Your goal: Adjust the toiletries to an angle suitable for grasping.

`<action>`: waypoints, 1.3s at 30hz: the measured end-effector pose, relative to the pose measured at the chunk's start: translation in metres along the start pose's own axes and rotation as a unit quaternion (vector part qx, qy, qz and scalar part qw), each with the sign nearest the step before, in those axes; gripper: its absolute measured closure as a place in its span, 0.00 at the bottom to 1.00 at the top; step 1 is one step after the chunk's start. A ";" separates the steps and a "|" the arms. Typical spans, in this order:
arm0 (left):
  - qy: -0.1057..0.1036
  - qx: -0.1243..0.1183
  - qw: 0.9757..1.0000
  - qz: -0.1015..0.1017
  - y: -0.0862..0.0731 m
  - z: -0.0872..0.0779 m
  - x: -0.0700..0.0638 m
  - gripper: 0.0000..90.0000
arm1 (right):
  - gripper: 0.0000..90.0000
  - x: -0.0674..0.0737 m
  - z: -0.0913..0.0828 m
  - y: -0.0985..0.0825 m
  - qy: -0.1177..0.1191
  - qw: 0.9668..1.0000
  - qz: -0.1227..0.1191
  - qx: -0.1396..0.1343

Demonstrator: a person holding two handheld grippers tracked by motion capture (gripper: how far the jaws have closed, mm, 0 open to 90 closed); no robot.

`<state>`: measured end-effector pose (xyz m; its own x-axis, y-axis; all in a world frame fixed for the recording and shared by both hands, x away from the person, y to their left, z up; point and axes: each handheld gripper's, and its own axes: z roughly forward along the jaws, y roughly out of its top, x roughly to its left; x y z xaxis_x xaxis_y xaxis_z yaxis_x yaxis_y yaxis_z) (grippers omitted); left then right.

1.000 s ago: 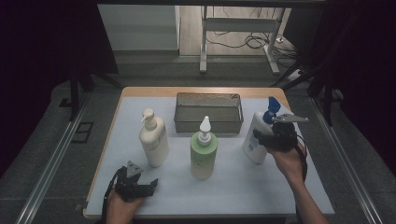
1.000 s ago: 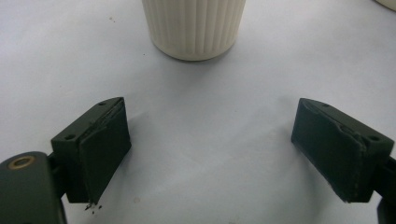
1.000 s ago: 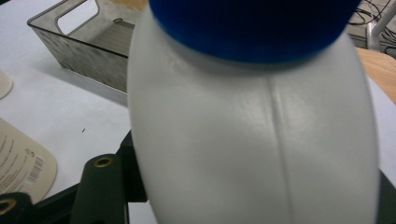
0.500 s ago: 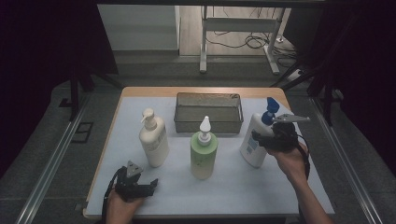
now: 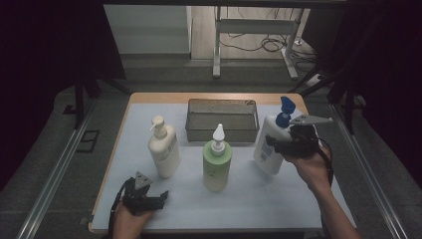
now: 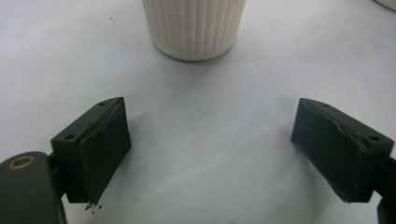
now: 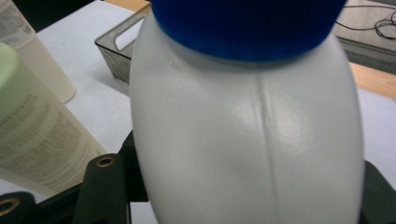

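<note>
Right tool (image 5: 278, 144) sits against the white bottle (image 5: 268, 149) at desk right, jaws either side of its body; the right gripper view suggests they grip it, and the bottle leans slightly. Left tool (image 5: 144, 196) rests at the near-left of the desk (image 5: 278, 199), jaws wide apart and holding nothing, with the cream bottle (image 5: 164, 149) just ahead of them.

Risks (judgement): the grip is on a smooth, rounded wall, so the bottle could slip or swing if moved fast. Its blue pump (image 5: 285, 107) stands tall and makes it top-heavy.

Room: the basket (image 5: 222, 132) is just beside the white bottle, at its left and farther back; the green bottle (image 5: 217, 162) is near on the left. The desk's right edge is close. Open room lies on the near side.
</note>
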<state>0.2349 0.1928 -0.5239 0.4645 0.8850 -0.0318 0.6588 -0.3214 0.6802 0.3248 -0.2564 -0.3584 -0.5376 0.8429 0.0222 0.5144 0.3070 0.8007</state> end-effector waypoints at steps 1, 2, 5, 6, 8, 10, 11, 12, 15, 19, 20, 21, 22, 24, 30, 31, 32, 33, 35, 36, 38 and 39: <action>0.000 0.000 1.000 0.000 0.000 0.000 0.000 0.12 | 0.44 0.001 -0.001 0.002 0.001 1.000 -0.003 -0.001; 0.000 0.000 1.000 0.000 0.000 0.000 0.000 0.12 | 0.44 0.003 -0.002 0.007 0.003 1.000 -0.007 -0.002; 0.000 0.000 1.000 0.000 0.000 0.000 0.000 0.12 | 0.44 0.006 -0.003 0.013 0.007 1.000 -0.009 -0.005; 0.000 0.000 1.000 0.000 0.000 0.000 0.000 0.12 | 0.44 0.006 -0.003 0.013 0.007 1.000 -0.009 -0.005; 0.000 0.000 1.000 0.000 0.000 0.000 0.000 0.12 | 0.44 0.008 -0.002 0.018 0.013 1.000 -0.012 -0.005; 0.000 0.000 1.000 0.000 0.000 0.000 0.000 0.12 | 0.44 0.011 -0.002 0.022 0.016 1.000 -0.015 -0.008; 0.000 0.000 1.000 0.000 0.000 0.000 0.000 0.12 | 0.44 0.012 -0.002 0.025 0.016 1.000 -0.017 -0.010; 0.000 0.000 1.000 0.000 0.000 0.000 0.000 0.12 | 0.44 0.014 -0.002 0.028 0.019 1.000 -0.018 -0.012; 0.000 0.000 1.000 0.000 0.000 0.000 0.000 0.12 | 0.44 0.017 -0.001 0.035 0.022 0.999 -0.021 -0.014; 0.000 0.001 1.000 0.001 0.000 0.000 0.000 0.12 | 0.44 0.021 0.002 0.046 0.025 0.999 -0.024 -0.016; 0.000 0.001 1.000 0.001 0.000 0.000 0.000 0.12 | 0.44 0.023 0.004 0.051 0.027 0.999 -0.026 -0.017; 0.000 0.001 1.000 0.000 0.000 0.000 0.000 0.12 | 0.44 0.023 0.005 0.053 0.027 0.999 -0.027 -0.018; 0.000 0.001 1.000 0.001 0.000 0.000 0.000 0.12 | 0.44 0.024 0.006 0.056 0.028 0.999 -0.027 -0.018; 0.000 0.001 1.000 0.000 0.000 0.000 0.000 0.12 | 0.44 0.026 0.008 0.061 0.028 0.999 -0.028 -0.019; 0.000 0.000 1.000 0.000 0.000 0.000 0.000 0.12 | 0.44 0.030 0.017 0.076 0.026 0.999 -0.031 -0.021; 0.000 0.000 1.000 0.000 0.000 0.000 0.000 0.12 | 0.44 0.030 0.019 0.078 0.026 0.999 -0.031 -0.022; 0.000 0.000 1.000 0.000 0.000 0.000 0.000 0.12 | 0.44 0.031 0.022 0.080 0.025 0.999 -0.031 -0.023; 0.000 0.000 1.000 0.000 0.000 0.000 0.000 0.12 | 0.44 0.031 0.022 0.080 0.025 0.999 -0.031 -0.023; -0.001 0.001 1.000 0.000 0.000 0.000 0.000 0.12 | 0.44 0.032 0.028 0.086 0.026 0.999 -0.029 -0.024; -0.001 0.001 1.000 0.000 0.000 0.000 0.000 0.12 | 0.44 0.032 0.030 0.088 0.026 0.999 -0.028 -0.025; -0.001 0.001 1.000 0.000 0.000 0.000 0.000 0.12 | 0.44 0.033 0.033 0.091 0.026 0.999 -0.028 -0.026; -0.001 0.001 1.000 0.000 0.000 0.000 0.000 0.12 | 0.44 0.033 0.033 0.091 0.026 0.999 -0.028 -0.026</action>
<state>0.2351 0.1930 -0.5237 0.4657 0.8843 -0.0332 0.6606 -0.3224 0.6780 0.3765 -0.1862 -0.3045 -0.5990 0.8007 0.0055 0.4480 0.3295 0.8311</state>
